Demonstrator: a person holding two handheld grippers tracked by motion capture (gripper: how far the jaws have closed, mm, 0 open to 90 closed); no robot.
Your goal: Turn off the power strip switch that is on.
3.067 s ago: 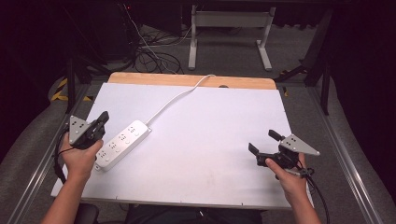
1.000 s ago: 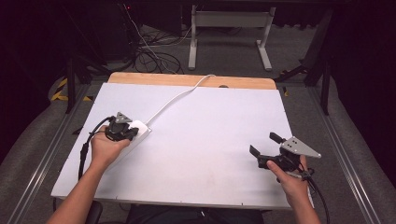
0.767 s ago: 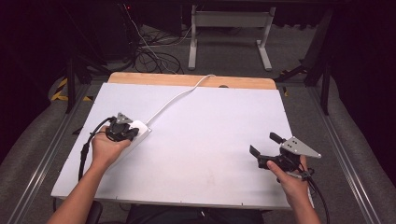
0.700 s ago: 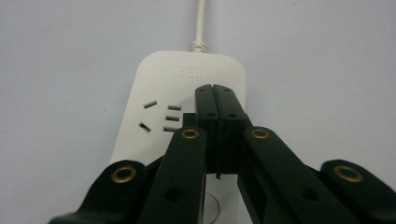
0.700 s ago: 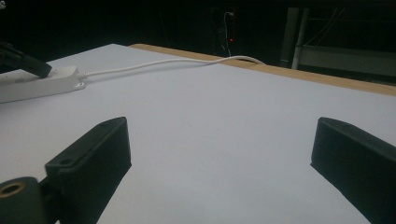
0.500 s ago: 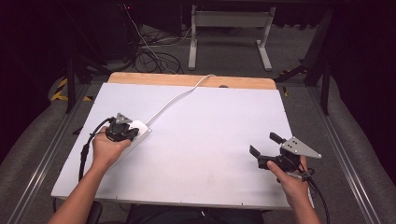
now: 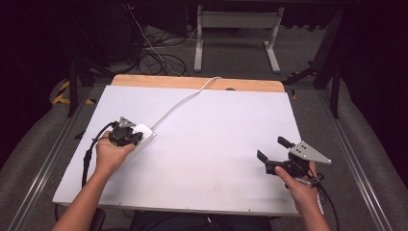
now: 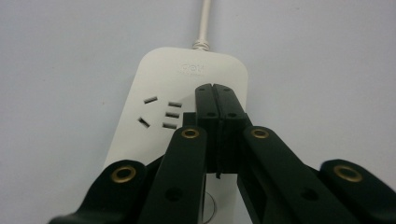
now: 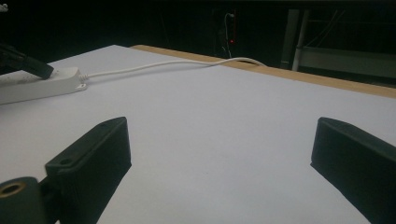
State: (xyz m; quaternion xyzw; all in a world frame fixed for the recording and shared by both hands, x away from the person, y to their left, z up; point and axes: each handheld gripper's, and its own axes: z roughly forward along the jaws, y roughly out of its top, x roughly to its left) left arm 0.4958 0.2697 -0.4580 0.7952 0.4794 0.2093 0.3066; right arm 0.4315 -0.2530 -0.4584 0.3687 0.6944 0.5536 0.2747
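Note:
A white power strip (image 7: 145, 133) lies on the left part of the white table (image 7: 216, 125), and its white cable (image 7: 183, 99) runs to the far edge. My left gripper (image 7: 131, 136) is over the strip's cable end, jaws shut with nothing between them. In the left gripper view the closed tips (image 8: 215, 93) sit over the strip (image 8: 159, 84), beside a socket (image 8: 161, 114); I cannot tell whether they touch it. My right gripper (image 7: 273, 148) is held low near the front right with its jaws wide open. Nothing lies between its fingertips (image 9: 100, 144).
A wooden strip (image 7: 192, 83) edges the table's far side. Beyond it are cables on the floor (image 7: 154, 53) and a metal stand (image 7: 235, 29). In the right gripper view the power strip (image 9: 42, 84) and its cable (image 9: 163, 63) lie far to the left.
Since about three seconds ago my left hand has moved right, from the strip's near end onto its cable end, and its jaws have shut. Over the last second nothing has moved.

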